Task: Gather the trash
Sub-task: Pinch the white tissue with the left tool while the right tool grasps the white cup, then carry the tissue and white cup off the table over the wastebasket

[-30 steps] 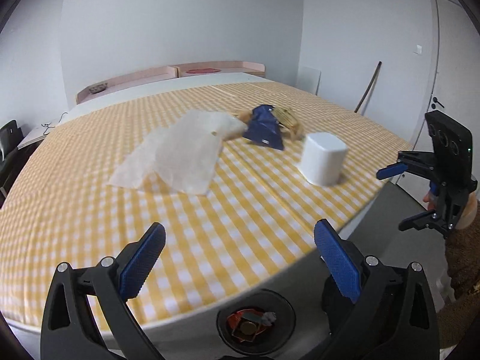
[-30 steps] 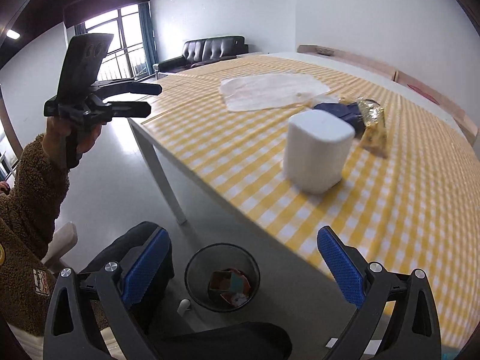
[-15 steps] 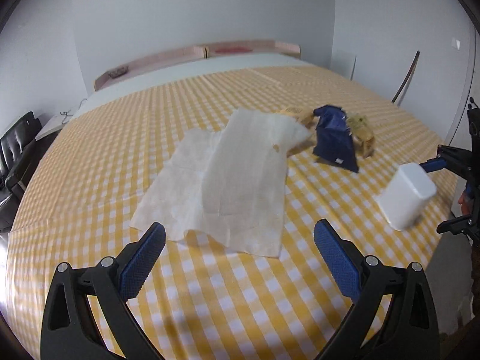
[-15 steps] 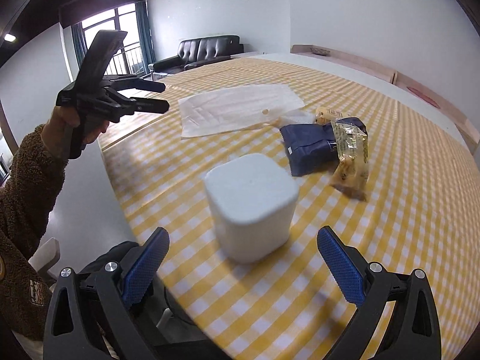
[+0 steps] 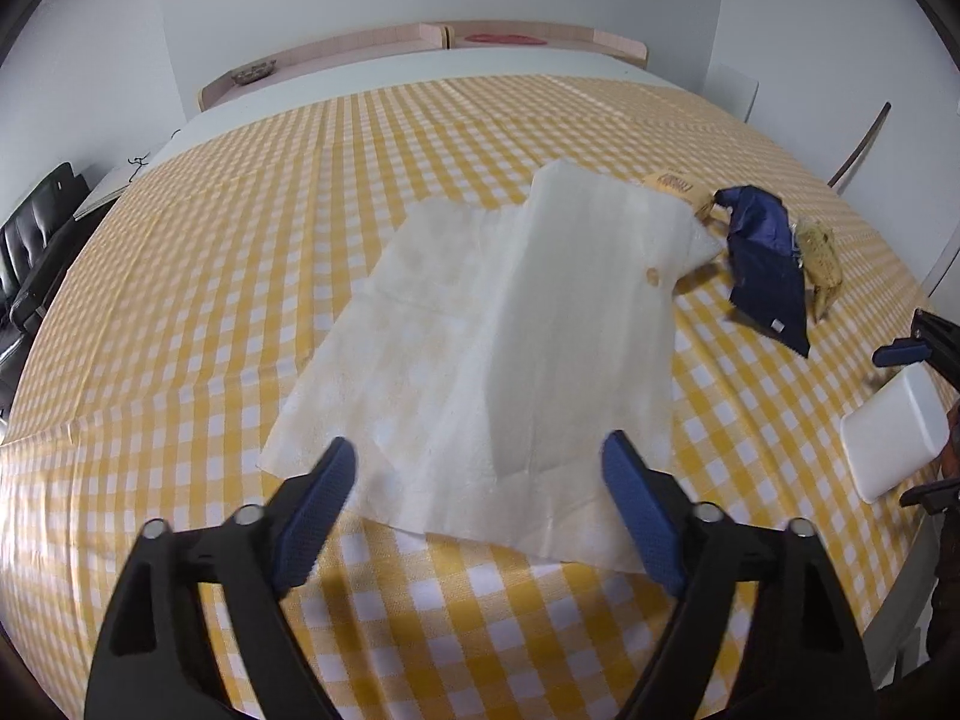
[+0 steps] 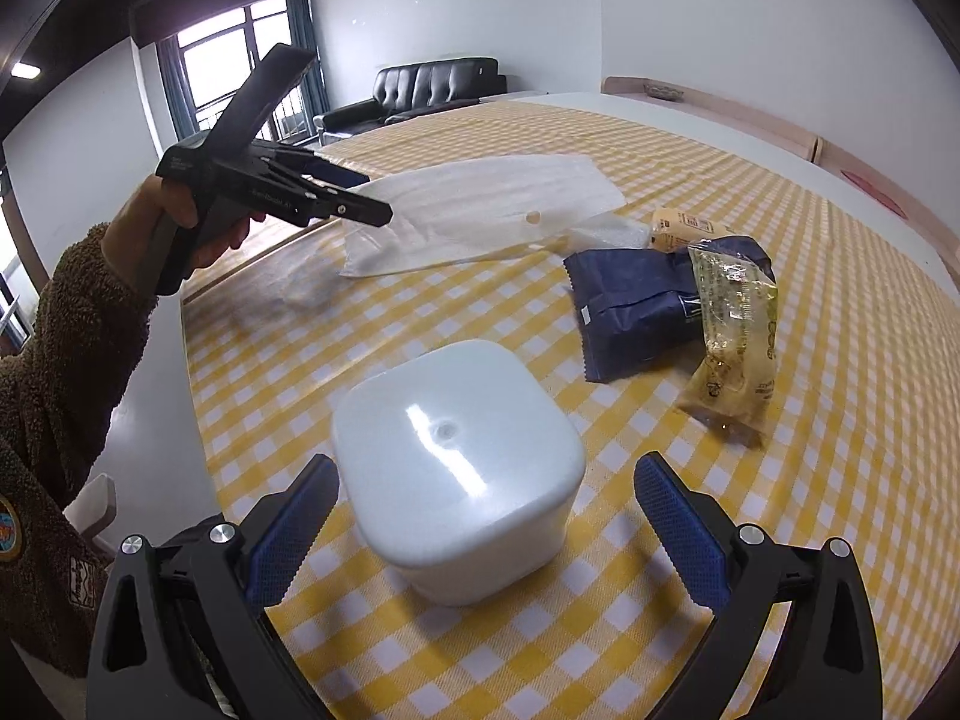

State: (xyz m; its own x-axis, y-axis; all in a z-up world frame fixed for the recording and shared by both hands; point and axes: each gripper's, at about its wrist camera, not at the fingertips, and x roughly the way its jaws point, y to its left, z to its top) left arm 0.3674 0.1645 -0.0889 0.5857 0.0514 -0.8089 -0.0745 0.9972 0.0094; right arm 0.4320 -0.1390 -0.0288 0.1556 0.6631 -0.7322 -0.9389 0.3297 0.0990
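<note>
A large white plastic bag (image 5: 498,324) lies flat on the yellow checked tablecloth (image 5: 240,252). My left gripper (image 5: 480,492) is open and hovers just over the bag's near edge; it also shows in the right wrist view (image 6: 360,198). A dark blue wrapper (image 6: 636,306), a clear yellow wrapper (image 6: 738,324) and a small tan packet (image 6: 681,228) lie together beyond the bag. My right gripper (image 6: 480,516) is open, with a white rounded box (image 6: 456,468) between its fingers, not touching. That box also shows at the right edge of the left wrist view (image 5: 894,432).
The table edge (image 6: 198,372) runs close on the left of the right wrist view, with floor below. A black sofa (image 6: 432,90) and windows stand far behind. A pink ledge (image 5: 420,42) lines the far wall.
Both grippers moved forward and lower over the table. The left one came up to the white bag's near edge; the right one closed in around the white box. The floor bin dropped out of view.
</note>
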